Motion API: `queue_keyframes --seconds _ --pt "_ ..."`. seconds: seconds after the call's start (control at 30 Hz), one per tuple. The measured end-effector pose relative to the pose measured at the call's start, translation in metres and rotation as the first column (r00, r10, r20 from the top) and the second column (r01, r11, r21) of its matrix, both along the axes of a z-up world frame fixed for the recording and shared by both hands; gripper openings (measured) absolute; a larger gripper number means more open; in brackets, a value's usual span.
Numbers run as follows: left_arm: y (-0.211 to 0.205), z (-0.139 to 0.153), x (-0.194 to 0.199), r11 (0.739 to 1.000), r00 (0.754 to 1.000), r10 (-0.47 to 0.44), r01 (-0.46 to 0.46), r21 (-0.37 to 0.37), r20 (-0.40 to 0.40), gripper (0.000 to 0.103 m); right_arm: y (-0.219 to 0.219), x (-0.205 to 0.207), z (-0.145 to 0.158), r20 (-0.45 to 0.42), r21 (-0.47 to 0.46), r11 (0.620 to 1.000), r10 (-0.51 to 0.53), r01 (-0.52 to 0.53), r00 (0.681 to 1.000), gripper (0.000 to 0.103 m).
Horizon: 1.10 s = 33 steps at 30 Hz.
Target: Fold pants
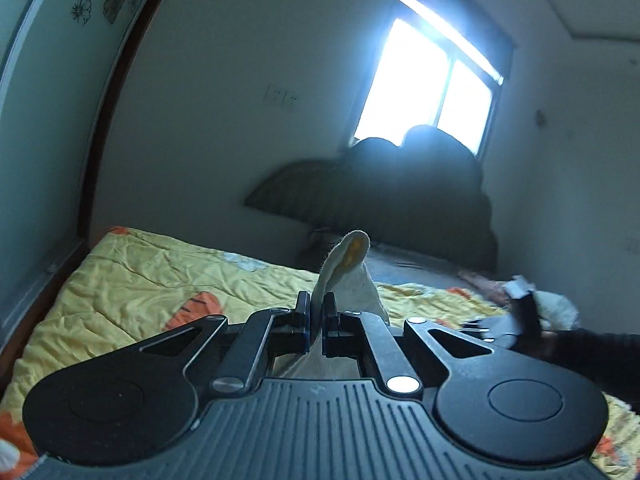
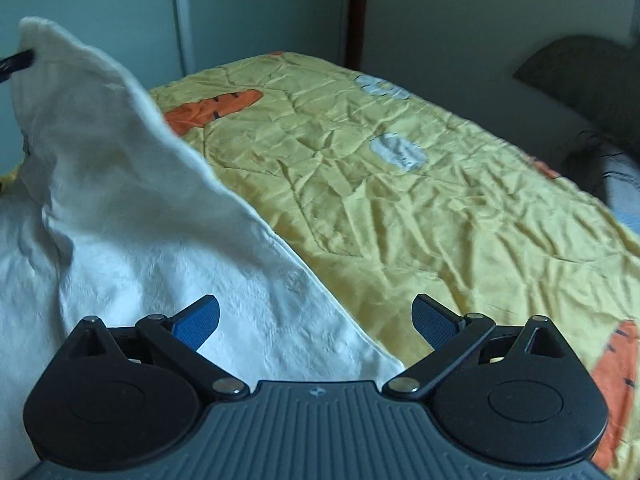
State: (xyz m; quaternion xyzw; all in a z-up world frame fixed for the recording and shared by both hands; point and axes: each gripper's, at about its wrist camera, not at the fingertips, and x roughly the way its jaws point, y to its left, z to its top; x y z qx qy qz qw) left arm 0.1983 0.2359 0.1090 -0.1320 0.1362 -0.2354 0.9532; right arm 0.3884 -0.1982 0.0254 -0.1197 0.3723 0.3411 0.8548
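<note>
The pants (image 2: 132, 216) are white, fleecy cloth lying on the yellow quilt at the left of the right wrist view. One corner is lifted up to the top left, where a dark fingertip pinches it. In the left wrist view my left gripper (image 1: 316, 312) is shut on a fold of the pants (image 1: 348, 268), which sticks up between the pads. My right gripper (image 2: 316, 320) is open, its blue pads (image 2: 198, 322) wide apart just above the pants' lower edge. It also shows in the left wrist view (image 1: 516, 312) at the right.
The yellow quilt (image 2: 400, 200) with orange carrot prints covers the bed. A dark pile of bedding (image 1: 400, 196) lies at the far end under a bright window (image 1: 428, 84). A wall with a wood-trimmed frame (image 1: 100, 120) runs along the left side.
</note>
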Motion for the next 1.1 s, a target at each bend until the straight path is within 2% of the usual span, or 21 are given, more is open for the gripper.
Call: queue_keyframes --seconds 0.17,0.23,0.27,0.3,0.37,0.47,0.57,0.67,0.77,0.8,0.9,0.93,1.0,1.03,1.1 --pt "0.003 -0.003 -0.013 1.0 1.0 0.0 0.0 -0.022 -0.01 0.005 0.017 0.022 -0.013 -0.077 0.017 0.998 0.066 -0.065 0.995 0.103" --pt "0.006 -0.005 -0.013 1.0 1.0 0.011 -0.012 -0.028 -0.017 0.005 0.027 0.025 -0.02 -0.101 0.003 0.995 0.098 -0.098 0.99 0.096" --pt "0.007 -0.007 -0.012 0.999 1.0 0.015 -0.015 -0.029 -0.021 0.005 0.032 0.026 -0.022 -0.119 0.002 0.993 0.115 -0.116 0.986 0.078" --pt "0.009 -0.009 -0.013 0.999 1.0 0.019 -0.02 -0.028 -0.025 0.005 0.033 0.027 -0.024 -0.142 0.015 0.992 0.128 -0.127 0.982 0.05" --pt "0.011 -0.011 -0.014 0.999 0.999 0.021 -0.022 -0.028 -0.034 0.005 0.035 0.021 -0.023 -0.174 0.037 0.989 0.15 -0.145 0.973 0.015" --pt "0.016 -0.012 -0.016 0.998 0.998 0.037 -0.039 -0.048 -0.044 0.005 0.036 0.0 -0.008 -0.097 -0.004 0.991 0.135 -0.136 0.986 0.009" --pt "0.022 -0.008 -0.023 0.996 0.998 0.053 -0.055 -0.071 -0.042 0.005 0.026 -0.041 0.027 -0.001 0.026 0.991 0.13 -0.13 0.991 0.008" --pt "0.031 -0.004 -0.036 0.993 0.997 0.064 -0.068 -0.101 -0.042 0.005 0.018 -0.099 0.057 0.087 0.072 0.989 0.126 -0.132 0.988 0.008" --pt "0.045 -0.011 -0.049 0.984 0.992 0.085 -0.097 -0.146 -0.088 0.006 0.02 -0.159 0.054 0.097 0.093 0.986 0.13 -0.139 0.987 0.008" --pt "0.05 -0.016 -0.054 0.979 0.988 0.107 -0.125 -0.161 -0.114 0.022 0.024 -0.175 0.047 0.091 0.085 0.987 0.13 -0.137 0.987 0.008" --pt "0.06 -0.035 -0.075 0.96 0.967 0.149 -0.191 -0.205 -0.206 0.038 0.034 -0.202 0.017 0.051 0.065 0.993 0.091 -0.095 0.995 0.008" --pt "0.061 -0.039 -0.085 0.953 0.958 0.164 -0.215 -0.212 -0.235 0.041 0.035 -0.205 0.007 0.028 0.077 0.994 0.069 -0.071 0.997 0.008" --pt "0.06 -0.045 -0.105 0.944 0.939 0.164 -0.238 -0.229 -0.301 0.064 0.035 -0.204 -0.001 0.014 0.095 0.995 0.028 -0.029 1.0 0.008" --pt "0.058 -0.046 -0.116 0.941 0.931 0.16 -0.244 -0.233 -0.329 0.068 0.034 -0.203 -0.003 0.009 0.103 0.995 0.014 -0.015 1.0 0.008" --pt "0.054 -0.05 -0.139 0.938 0.919 0.163 -0.257 -0.231 -0.359 0.07 0.033 -0.201 0.001 0.015 0.118 0.993 -0.001 -0.001 1.0 0.008"
